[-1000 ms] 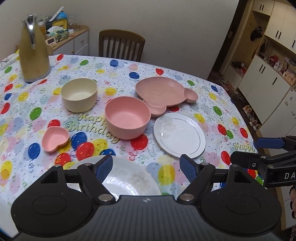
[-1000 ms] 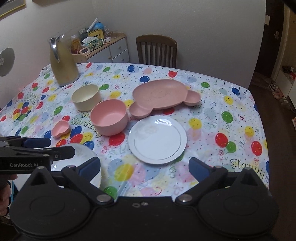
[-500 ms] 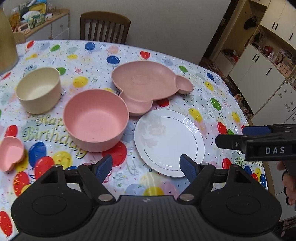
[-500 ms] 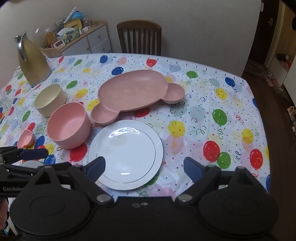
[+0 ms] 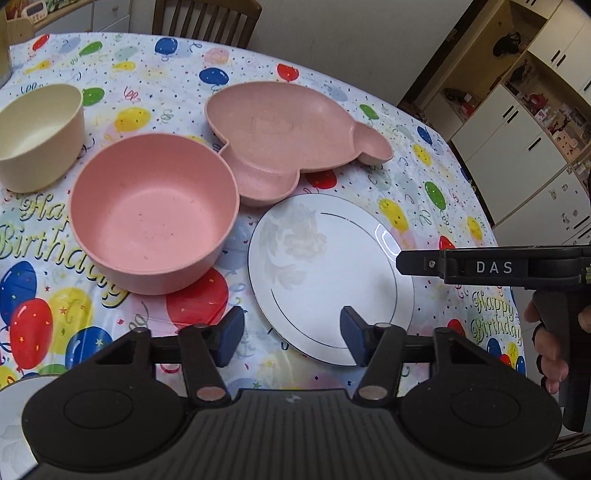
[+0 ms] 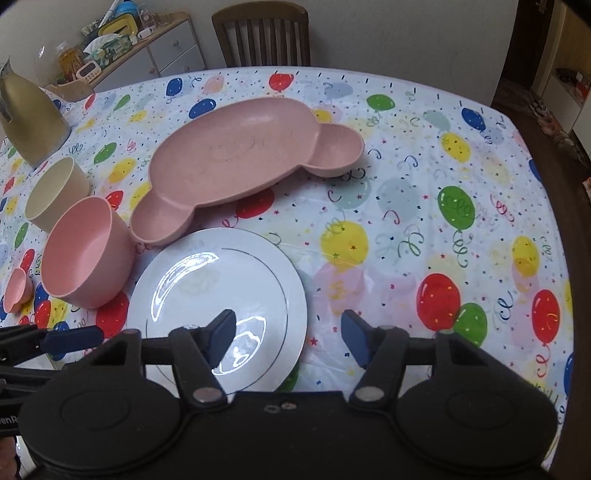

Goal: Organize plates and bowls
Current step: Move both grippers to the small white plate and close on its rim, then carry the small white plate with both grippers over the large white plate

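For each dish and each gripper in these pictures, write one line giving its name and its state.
White plate: flat on the table, bare.
Pink bowl: upright, empty.
Cream bowl: upright, empty.
Pink divided plate: flat, empty.
Small heart dish: upright, contents unclear.
Left gripper: open, just been closing, holding nothing.
Right gripper: open, just been closing, holding nothing.

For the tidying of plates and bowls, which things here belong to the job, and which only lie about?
Job: white plate, pink bowl, cream bowl, pink tray, small heart dish.
Lying about: gold jug, chair, cabinet clutter.
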